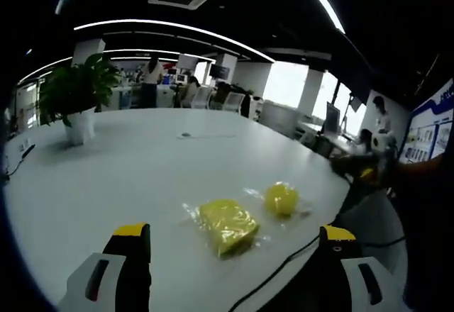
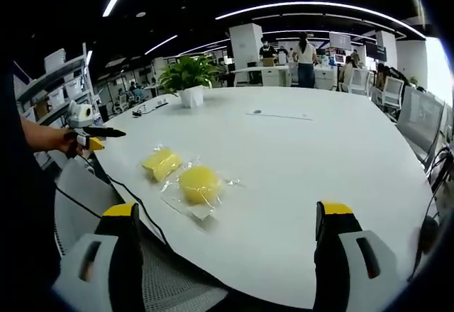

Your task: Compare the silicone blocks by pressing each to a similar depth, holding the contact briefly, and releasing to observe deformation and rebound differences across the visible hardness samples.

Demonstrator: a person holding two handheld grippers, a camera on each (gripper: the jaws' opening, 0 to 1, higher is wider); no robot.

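Tools: left tool and right tool both released, off the tabletop.
Next: press the square block and round block equally deep — hold, release.

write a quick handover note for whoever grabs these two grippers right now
Left gripper: open, holding nothing, short of the blocks.
Right gripper: open, holding nothing, above the table edge.
Blocks: a square yellow block and a round yellow block, each in a clear wrapper, lie side by side near the edge of the white table.
Done: no jaws touching either block.
Left: press each block, hold, release, compare.
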